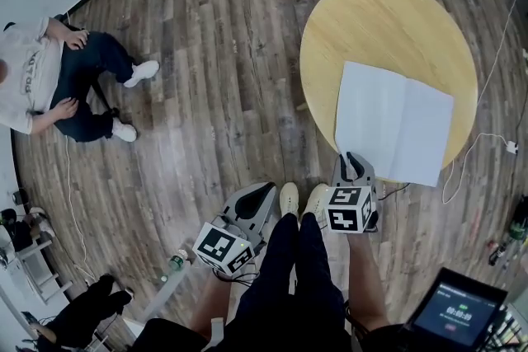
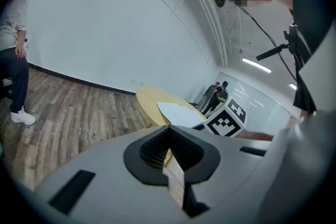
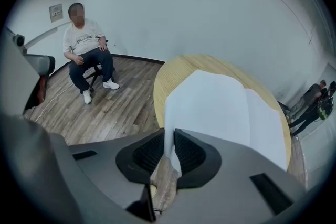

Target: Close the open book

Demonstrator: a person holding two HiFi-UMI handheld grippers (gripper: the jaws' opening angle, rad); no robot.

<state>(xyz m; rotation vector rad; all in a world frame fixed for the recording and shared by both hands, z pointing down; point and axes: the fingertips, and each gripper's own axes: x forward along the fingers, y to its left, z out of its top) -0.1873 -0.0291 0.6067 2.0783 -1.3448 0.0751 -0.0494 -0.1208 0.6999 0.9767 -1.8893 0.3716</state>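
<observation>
Our right gripper [image 1: 353, 160] pinches the near corner of the open book [image 1: 394, 121] at the table [image 1: 375, 12] rim; our left gripper [image 1: 261, 194] hangs clenched over the floor [image 1: 206, 95].

Operator in navy trousers [image 1: 293, 276] and cream shoes [image 1: 289, 199], grey left gripper [image 1: 262, 192] and right gripper [image 1: 353, 157] bearing black-and-white marker cubes [image 1: 348, 208].

Open book [image 1: 394, 121] is lying flat, blank pages up, on the near part of the round wooden surface [image 1: 388, 21], with its near corner reaching past the rim. Right tool [image 1: 353, 163] is resting its tips at the book's near left corner. Left tool [image 1: 261, 195] is hanging over the plank floor [image 1: 214, 95], well apart from the surface. A person [image 1: 41, 78] is sitting at the far left.
</observation>
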